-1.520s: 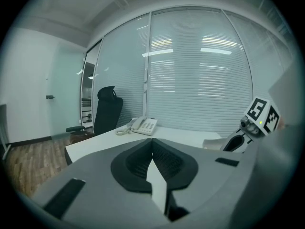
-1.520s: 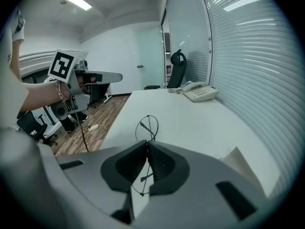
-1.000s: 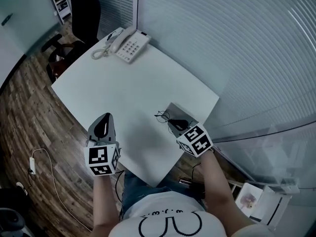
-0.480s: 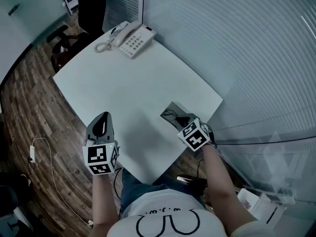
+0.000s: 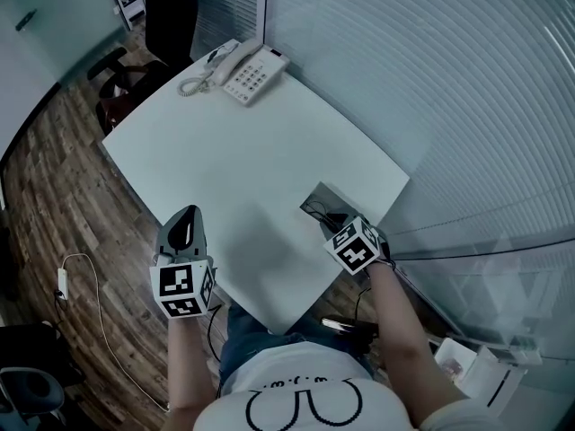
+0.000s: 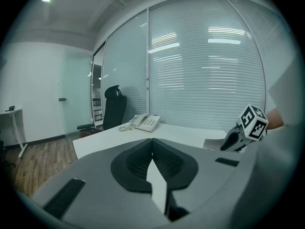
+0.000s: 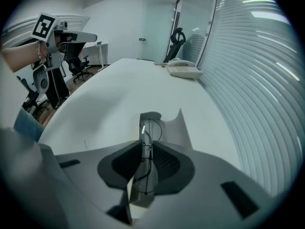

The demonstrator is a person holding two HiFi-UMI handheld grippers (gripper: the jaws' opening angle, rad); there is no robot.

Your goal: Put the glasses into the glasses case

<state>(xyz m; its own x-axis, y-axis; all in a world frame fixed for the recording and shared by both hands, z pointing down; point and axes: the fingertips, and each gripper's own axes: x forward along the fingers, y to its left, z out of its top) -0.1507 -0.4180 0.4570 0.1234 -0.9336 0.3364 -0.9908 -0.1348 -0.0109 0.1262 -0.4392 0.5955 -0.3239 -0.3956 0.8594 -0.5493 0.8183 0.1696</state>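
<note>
Glasses [image 7: 151,128] in the case [image 7: 176,130], right jaws let go

Right gripper [image 7: 145,144] pointed steeply down over the open case, and its jaws had just been opening. They stood slightly apart, the thin wire frame between them with no pad pressing on it, one lens down inside the case. Left gripper [image 6: 152,144] was pressed together at the tips, empty, hovering at the table's [image 5: 252,151] near edge, well away from the action.

From the head view the right gripper [image 5: 328,218] covered the near part of the case [image 5: 316,196], and only a dark wisp of frame showed. Whether the glasses rested on the case floor could not be told; their lower part ran down behind the jaws.

Case sat right by the table's right-hand edge, close to the blinds [image 5: 431,88]. Bare tabletop lay wide open between the grippers and out to the phone [image 5: 247,72] at the far corner.
</note>
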